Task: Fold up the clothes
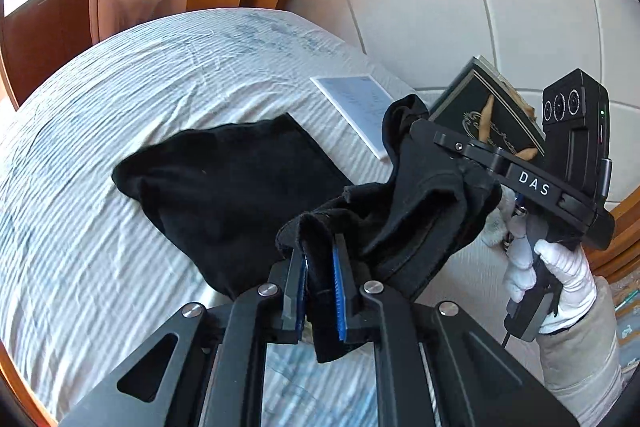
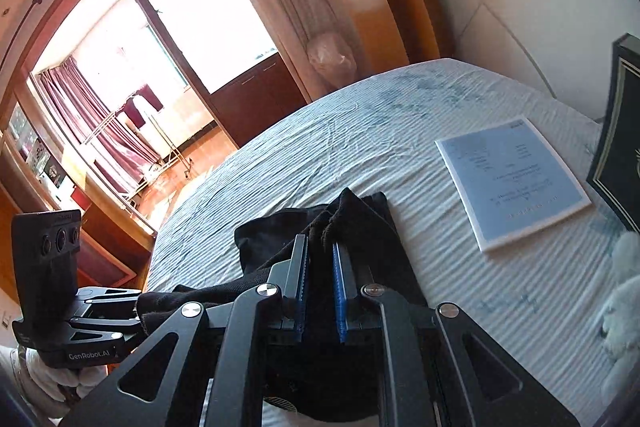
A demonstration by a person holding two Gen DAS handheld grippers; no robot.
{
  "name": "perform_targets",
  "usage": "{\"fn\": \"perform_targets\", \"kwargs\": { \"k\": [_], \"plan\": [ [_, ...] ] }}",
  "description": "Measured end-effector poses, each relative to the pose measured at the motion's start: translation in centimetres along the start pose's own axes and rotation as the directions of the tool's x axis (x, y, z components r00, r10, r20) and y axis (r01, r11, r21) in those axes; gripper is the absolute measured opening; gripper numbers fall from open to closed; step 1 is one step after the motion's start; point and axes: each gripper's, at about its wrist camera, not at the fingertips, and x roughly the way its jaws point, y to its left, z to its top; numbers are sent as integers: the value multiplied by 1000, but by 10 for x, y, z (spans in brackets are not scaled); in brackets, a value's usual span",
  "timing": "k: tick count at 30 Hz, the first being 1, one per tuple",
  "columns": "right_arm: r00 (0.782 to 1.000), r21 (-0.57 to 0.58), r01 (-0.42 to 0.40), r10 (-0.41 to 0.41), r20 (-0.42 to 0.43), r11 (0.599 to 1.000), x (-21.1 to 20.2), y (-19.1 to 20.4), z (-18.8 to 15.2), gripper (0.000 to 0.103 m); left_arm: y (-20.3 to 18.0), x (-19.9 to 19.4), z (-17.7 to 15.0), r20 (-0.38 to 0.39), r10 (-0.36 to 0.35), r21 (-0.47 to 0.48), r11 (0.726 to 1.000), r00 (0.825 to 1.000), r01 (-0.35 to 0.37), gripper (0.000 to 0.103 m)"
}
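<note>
A black garment (image 1: 224, 195) lies partly on the striped bed sheet (image 1: 100, 131), its near end lifted. My left gripper (image 1: 320, 251) is shut on a bunched edge of it close to the camera. My right gripper (image 1: 404, 123), held by a white-gloved hand (image 1: 560, 267), is shut on another bunched edge to the right, slightly higher. In the right wrist view my right gripper (image 2: 320, 247) pinches black cloth (image 2: 348, 215) between its blue pads. The left gripper (image 2: 132, 311) appears at the lower left, with cloth stretched between the two.
A white printed booklet (image 2: 516, 183) lies on the sheet right of the garment. A dark framed box (image 2: 620, 139) stands at the bed's right edge by the padded headboard (image 1: 460, 7). A pale plush toy (image 2: 620, 303) lies near right. Wooden frame, curtains and windows stand beyond the bed.
</note>
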Motion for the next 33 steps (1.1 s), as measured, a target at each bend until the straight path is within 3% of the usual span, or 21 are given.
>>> {"fn": "perform_targets", "kwargs": {
  "k": [3, 4, 5, 7, 9, 10, 12, 16, 21, 27, 33],
  "plan": [
    [999, 37, 25, -24, -27, 999, 49, 3, 24, 16, 42, 13, 23, -30, 25, -23, 999, 999, -26, 18],
    [998, 52, 49, -48, -33, 997, 60, 2, 29, 23, 55, 17, 31, -39, 32, -31, 999, 999, -33, 29],
    [997, 66, 70, -68, -39, 995, 65, -1, 33, 25, 69, 21, 38, -49, 39, -39, 998, 998, -41, 52],
    [993, 86, 110, -106, -52, 990, 68, -5, 36, 29, 92, 26, 49, -64, 41, -43, 998, 997, -44, 70],
    [986, 87, 157, -151, -72, 984, 58, -7, 31, 39, 103, 24, 48, -81, 30, -19, 999, 996, -31, 78],
    [981, 88, 185, -178, -83, 979, 49, -6, 22, 45, 107, 22, 46, -86, 33, -2, 999, 996, -33, 78],
    [967, 104, 239, -227, -112, 965, 31, -6, -2, 45, 106, 21, 39, -97, 64, 70, 996, 993, -58, 78],
    [920, 136, 374, -348, -179, 917, 1, 0, -71, 45, 98, 24, 26, -74, 140, 201, 972, 987, -123, 78],
    [886, 217, 463, -438, -156, 859, -22, 27, -138, 48, 95, 36, 15, -46, 199, 276, 944, 979, -179, 78],
    [877, 287, 480, -464, -126, 829, -16, 72, -162, 48, 93, 32, 12, -31, 171, 385, 911, 985, -146, 78],
    [831, 361, 544, -547, -102, 758, 5, 111, -170, 48, 102, 46, 42, -62, 109, 504, 861, 992, -63, 78]
  ]
}}
